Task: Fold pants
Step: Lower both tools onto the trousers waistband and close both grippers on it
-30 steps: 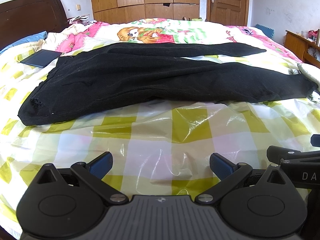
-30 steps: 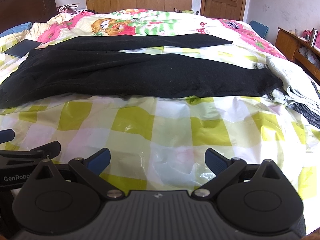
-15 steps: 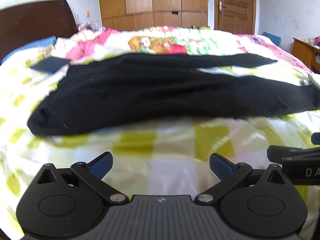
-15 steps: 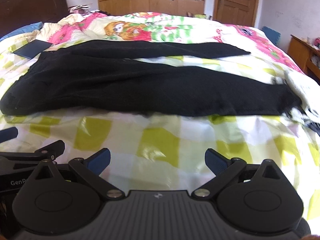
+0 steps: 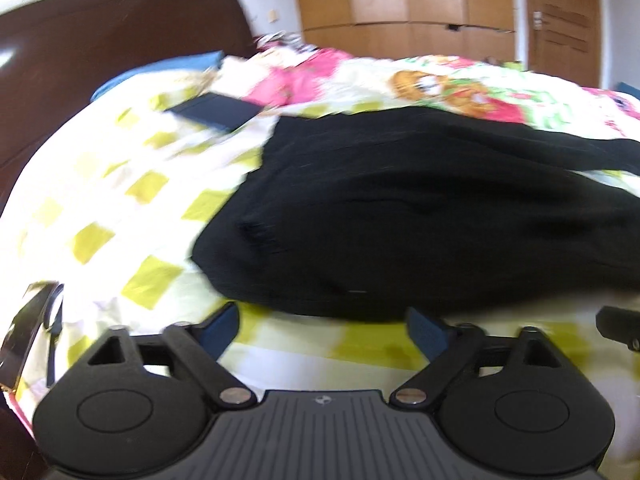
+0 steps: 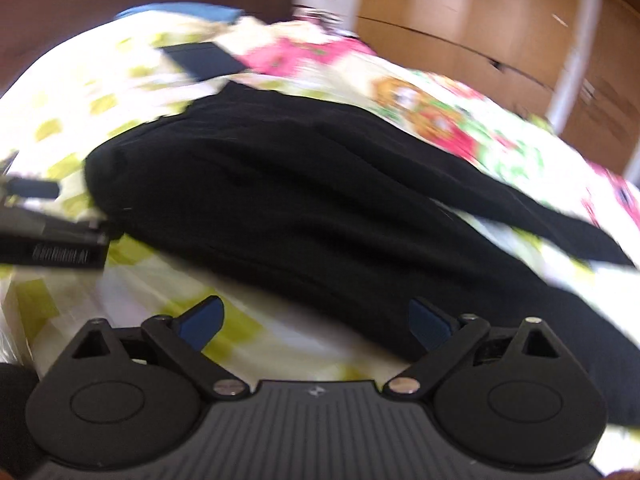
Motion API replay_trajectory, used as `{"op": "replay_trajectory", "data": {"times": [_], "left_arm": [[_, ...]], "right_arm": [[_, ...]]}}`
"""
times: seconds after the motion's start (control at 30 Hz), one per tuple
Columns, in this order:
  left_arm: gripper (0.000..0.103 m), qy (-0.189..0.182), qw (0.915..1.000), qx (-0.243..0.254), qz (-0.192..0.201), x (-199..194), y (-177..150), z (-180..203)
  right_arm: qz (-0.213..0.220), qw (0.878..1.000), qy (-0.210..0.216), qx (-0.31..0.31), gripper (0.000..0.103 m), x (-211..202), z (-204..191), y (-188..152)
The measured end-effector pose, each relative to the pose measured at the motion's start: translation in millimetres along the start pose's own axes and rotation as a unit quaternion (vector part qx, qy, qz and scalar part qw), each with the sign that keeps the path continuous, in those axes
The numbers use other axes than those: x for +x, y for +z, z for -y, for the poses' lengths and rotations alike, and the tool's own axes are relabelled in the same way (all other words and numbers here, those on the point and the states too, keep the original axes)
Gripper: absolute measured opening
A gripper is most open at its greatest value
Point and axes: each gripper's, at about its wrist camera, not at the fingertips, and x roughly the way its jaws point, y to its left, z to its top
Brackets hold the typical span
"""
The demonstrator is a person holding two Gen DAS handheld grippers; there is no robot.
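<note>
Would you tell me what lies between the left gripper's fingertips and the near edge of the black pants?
Only a bare strip of the yellow-checked bed cover lies between the left gripper and the black pants, as the left wrist view shows.

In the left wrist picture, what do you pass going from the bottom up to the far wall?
left gripper fingers → yellow checked sheet → black pants → cartoon quilt → wooden wardrobe
</note>
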Motion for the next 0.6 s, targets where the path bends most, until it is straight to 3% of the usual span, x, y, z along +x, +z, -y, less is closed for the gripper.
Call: {"op": "replay_trajectory", "data": {"times": [0.07,0.17,0.27,0.33,0.37,0.43,0.5,0.6], "left_arm": [[0.081,0.01,0.9997,-0.019,-0.012,12.3,3.5,-16.6],[0.072,-0.01,0.998,-0.057,-0.025,27.7,10.2,-38.4],[0.066,-0.016,0.9978,-0.06,-0.025,42.9,17.5,-44.5],[0.056,-0.011,0.9982,-0.052,-0.028,54.8,20.3,-44.8],[0.052,-0.011,0.9979,-0.054,-0.032,60.9,21.6,-48.2],[0.039,-0.01,0.9977,-0.057,-0.033,69.7,22.8,-52.6],[0.034,-0.023,0.9973,-0.064,-0.027,70.5,23.4,-60.2],[0.028,-0.044,0.9963,-0.07,-0.023,69.3,22.0,-71.6]], "right_arm": [[0.005,0.999,0.021,-0.024,0.092,13.4,-11.4,11.7],[0.006,0.997,0.048,-0.055,0.091,34.7,-27.4,24.3],[-0.019,0.995,0.076,-0.068,0.077,60.5,-40.8,33.4],[-0.041,0.993,0.091,-0.059,0.056,77.1,-43.9,39.4],[-0.049,0.993,0.096,-0.05,0.054,81.6,-44.5,42.4],[-0.056,0.992,0.104,-0.041,0.036,83.6,-47.1,46.3],[-0.063,0.991,0.112,-0.04,0.022,79.5,-54.3,46.4],[-0.068,0.99,0.105,-0.059,0.014,78.3,-69.3,48.2]]}}
